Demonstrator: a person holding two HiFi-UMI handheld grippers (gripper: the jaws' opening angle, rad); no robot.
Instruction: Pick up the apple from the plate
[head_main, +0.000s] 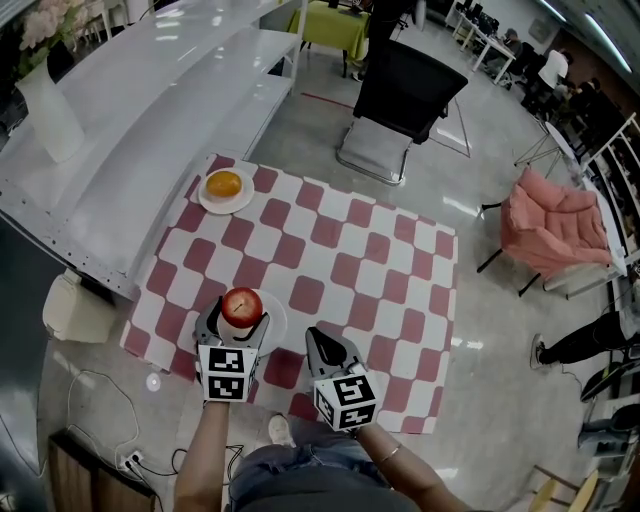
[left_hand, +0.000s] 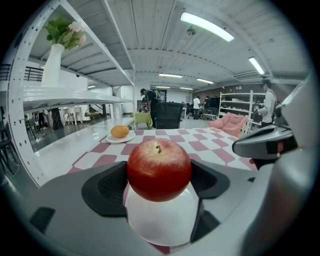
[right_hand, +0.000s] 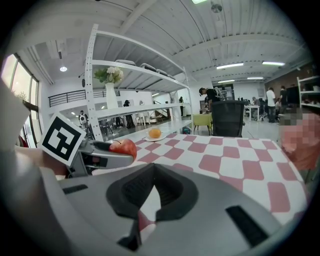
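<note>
Apple (left_hand: 159, 169), red, stem up: where does it lie? (Student)

Between the two jaws of the left gripper (head_main: 238, 322), directly over a white plate (head_main: 274, 322) at the near edge of the desk (head_main: 400, 300), whose top is covered in red-and-white checks. Whether the fruit rests on the plate or hangs just clear of it cannot be told. (Tutor)

State of that gripper? (Student)

Clamped on the apple: the left gripper view shows a dark pad pressed against each flank of the fruit. (Tutor)

And the other one? (Student)

Right gripper (head_main: 325, 345): just beside the plate, on its right, low over the checks. Its jaws are drawn together at the tips with nothing held; only the checked surface shows through the narrow slit beneath them. (Tutor)

Other items in the field? (Student)

An orange (head_main: 223, 184) on a second plate (head_main: 205, 203) at the far left corner of the desk, well apart from the apple. Beyond the desk stands a black chair (head_main: 405, 85); a pink armchair (head_main: 555, 225) lies to the right. A white shelf (head_main: 150, 90) along the left carries a vase (head_main: 48, 115) of flowers. (Tutor)
</note>
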